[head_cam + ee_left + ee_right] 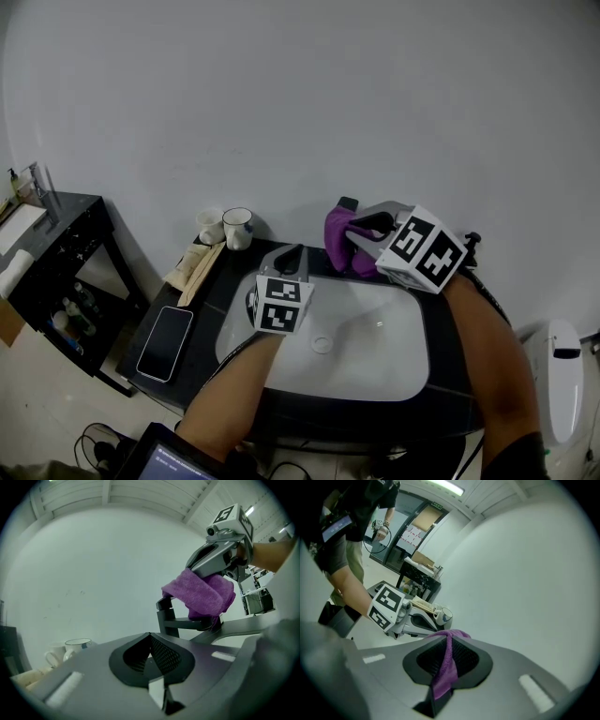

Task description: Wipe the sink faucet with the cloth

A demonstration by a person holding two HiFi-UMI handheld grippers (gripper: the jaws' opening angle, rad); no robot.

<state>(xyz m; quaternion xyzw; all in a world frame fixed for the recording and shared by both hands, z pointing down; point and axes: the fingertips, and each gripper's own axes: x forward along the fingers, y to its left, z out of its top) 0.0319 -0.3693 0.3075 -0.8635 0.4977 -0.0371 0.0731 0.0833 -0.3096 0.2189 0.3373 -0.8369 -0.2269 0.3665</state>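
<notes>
Right hand-held gripper (367, 228) clenched on purple cloth (337, 236); cloth pinched between jaws, draped over black faucet (168, 617) at back of white sink (384, 361). Left hand-held gripper (290, 255) closed tight, nothing between jaws, hovered above sink's left side. Two cups (226, 226), phone (165, 342) sat on dark surface (214, 295) left of sink.

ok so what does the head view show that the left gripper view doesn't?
Head view only: the phone on the counter and the sink drain. Left gripper view only: the left gripper jaws together, nothing between them. Both: the right gripper holding the purple cloth on the faucet, plus the cups.
</notes>
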